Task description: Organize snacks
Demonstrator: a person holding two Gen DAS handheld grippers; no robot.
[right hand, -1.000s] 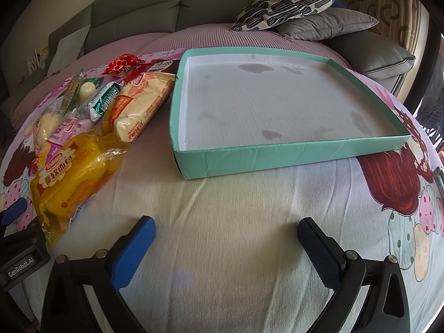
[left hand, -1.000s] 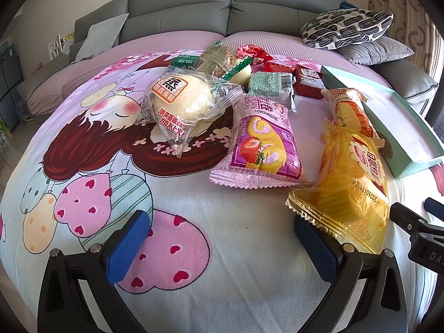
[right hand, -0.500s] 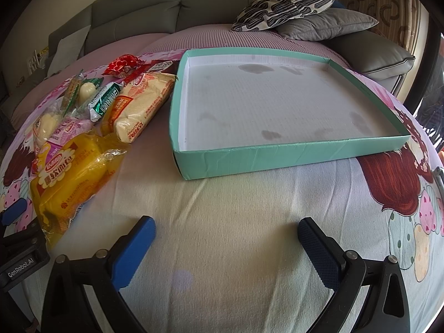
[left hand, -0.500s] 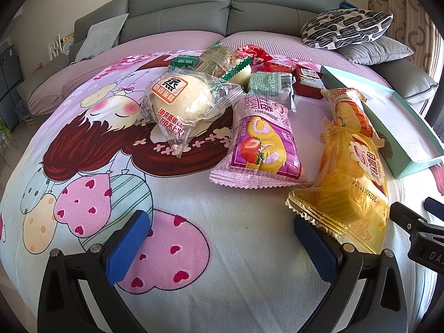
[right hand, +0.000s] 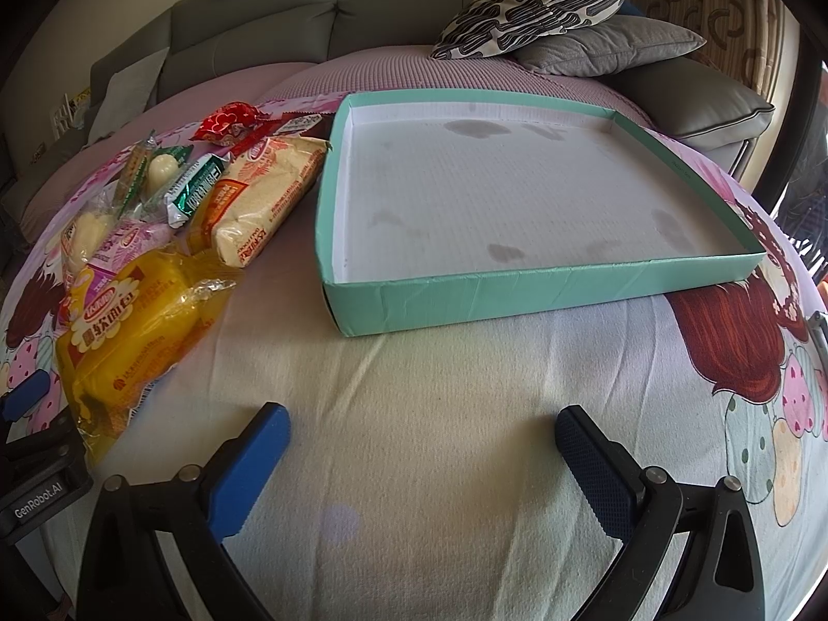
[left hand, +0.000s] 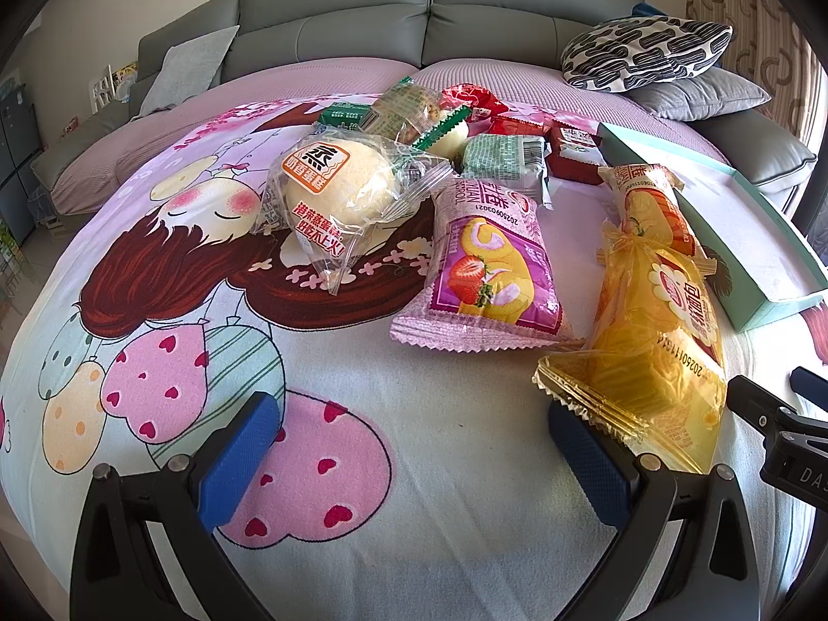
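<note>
Tray [right hand: 543, 295]: empty.
Yellow bread pack [left hand: 652, 357]: left of tray; suggest pinching mid-body.
Left gripper [left hand: 414, 445], right gripper [right hand: 422, 458]: spread, nothing held.

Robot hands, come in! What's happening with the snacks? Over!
Left gripper and right gripper open, empty. Snacks piled beside teal tray, none inside. Nothing blocking.

Glossy plastic yellow bread bag [left hand: 657, 341], matt cardboard teal tray [right hand: 543, 292], soft printed cloth blanket [right hand: 440, 414].

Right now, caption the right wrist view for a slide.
Open right gripper faces an empty teal tray; snacks beside it.
</note>
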